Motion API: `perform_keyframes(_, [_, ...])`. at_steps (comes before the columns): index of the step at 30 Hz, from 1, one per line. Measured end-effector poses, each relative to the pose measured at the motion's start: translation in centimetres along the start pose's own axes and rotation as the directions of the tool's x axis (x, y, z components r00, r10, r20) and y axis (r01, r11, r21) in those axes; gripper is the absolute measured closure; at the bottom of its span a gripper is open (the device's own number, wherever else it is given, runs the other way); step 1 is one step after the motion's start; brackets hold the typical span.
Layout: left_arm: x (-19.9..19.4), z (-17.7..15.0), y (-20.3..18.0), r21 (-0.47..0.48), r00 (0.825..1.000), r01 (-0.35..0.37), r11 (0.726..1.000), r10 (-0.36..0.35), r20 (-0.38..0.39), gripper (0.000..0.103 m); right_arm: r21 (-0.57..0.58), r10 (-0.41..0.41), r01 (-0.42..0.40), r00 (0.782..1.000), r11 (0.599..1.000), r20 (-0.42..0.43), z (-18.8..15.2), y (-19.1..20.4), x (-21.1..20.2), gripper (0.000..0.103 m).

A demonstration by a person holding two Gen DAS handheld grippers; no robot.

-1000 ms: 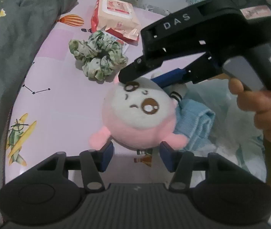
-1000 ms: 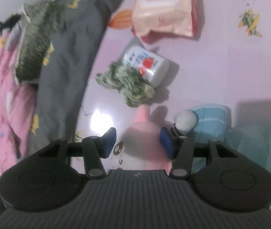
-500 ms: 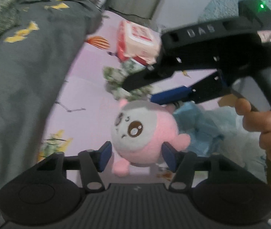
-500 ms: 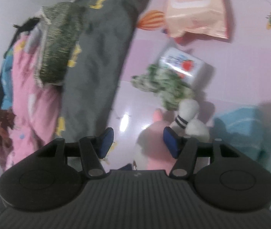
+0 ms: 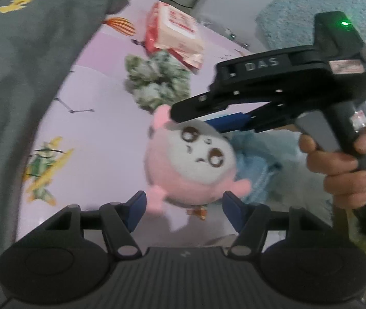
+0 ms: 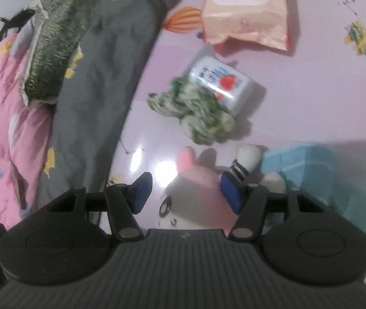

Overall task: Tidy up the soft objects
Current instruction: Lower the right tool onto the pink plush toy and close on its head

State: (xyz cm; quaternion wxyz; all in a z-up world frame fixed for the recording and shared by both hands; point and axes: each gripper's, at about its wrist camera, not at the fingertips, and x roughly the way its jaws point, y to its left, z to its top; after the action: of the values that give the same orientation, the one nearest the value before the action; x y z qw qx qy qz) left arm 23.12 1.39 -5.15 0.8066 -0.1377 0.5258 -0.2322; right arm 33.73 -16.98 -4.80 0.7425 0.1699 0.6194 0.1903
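**Plush re-centred between my left fingers; not gripped by either tool**

The round pink-and-white plush toy with brown embroidered eyes (image 5: 192,166) sits at centre frame in the left wrist view, face toward the camera, on the glossy lilac printed sheet (image 5: 85,139). Half a second ago it was tilted, face turned to the left of frame; now it is closer to face-up and fills more of the gap ahead of me. Frame is motion-blurred, so fine contact is hard to read.

My left gripper (image 5: 184,203) is spread wide, blue pads either side of the plush's lower edge, apparently not pressing it. My right gripper (image 6: 186,190) is also spread wide: in its own view the plush's pink top lies between the pads, with a gap visible on the left pad side. From the left view its upper finger crosses just above the plush's ear; touching or not, I cannot tell.

Behind the plush, right of centre: a light blue knitted cloth (image 5: 255,159), touching it. A small white plush limb with black stripes (image 6: 243,161) shows by the right pad in the right wrist view. Further up frame: a green-and-white patterned fabric scrunchie (image 5: 157,85), then a pink wet-wipe pack (image 5: 175,32). A small white tissue packet with a strawberry print (image 6: 221,83) lies under the scrunchie's edge. Grey quilt with yellow print (image 5: 23,59) fills the left.

Judgement: the plush is lined up for a pickup; nothing sorted yet.
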Motion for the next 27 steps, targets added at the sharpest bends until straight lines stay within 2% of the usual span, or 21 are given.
perform_keyframes(3, [1.2, 0.1, -1.0, 0.030, 0.999, -0.045, 0.999, 0.045, -0.006, 0.037, -0.004, -0.003, 0.003, 1.000, 1.000, -0.026, -0.4, -0.4, 0.2, 0.043])
perform_keyframes(8, [2.3, 0.5, -1.6, 0.049, 0.998, -0.064, 0.997, 0.064, 0.008, 0.037, -0.034, 0.000, -0.002, 0.997, 0.999, -0.077, -0.8, -0.5, 1.2, 0.029])
perform_keyframes(11, [2.2, 0.9, -1.8, 0.049, 0.997, -0.075, 0.996, 0.074, 0.025, 0.037, -0.035, -0.009, 0.007, 0.997, 0.999, -0.074, -1.0, -0.9, 1.7, 0.029])
perform_keyframes(14, [1.5, 0.9, -2.1, 0.059, 0.995, -0.089, 0.994, 0.086, 0.049, 0.037, 0.011, 0.031, -0.031, 0.997, 0.999, -0.067, -0.9, -1.5, 1.3, 0.034])
perform_keyframes(20, [-1.3, 0.7, -3.5, 0.075, 0.988, -0.110, 0.991, 0.101, 0.114, 0.037, 0.026, 0.075, -0.075, 0.997, 0.997, -0.017, -1.7, -0.9, -0.6, 0.036])
perform_keyframes(24, [-4.2, 0.7, -6.0, 0.121, 0.974, -0.133, 0.984, 0.107, 0.198, 0.037, -0.003, 0.099, -0.099, 0.993, 0.995, 0.058, -2.5, 0.7, -3.9, 0.036])
perform_keyframes(27, [-6.2, 0.6, -8.6, 0.167, 0.961, -0.142, 0.976, 0.095, 0.258, 0.036, -0.015, 0.132, -0.131, 0.982, 0.991, 0.135, -3.3, 1.3, -7.5, 0.036])
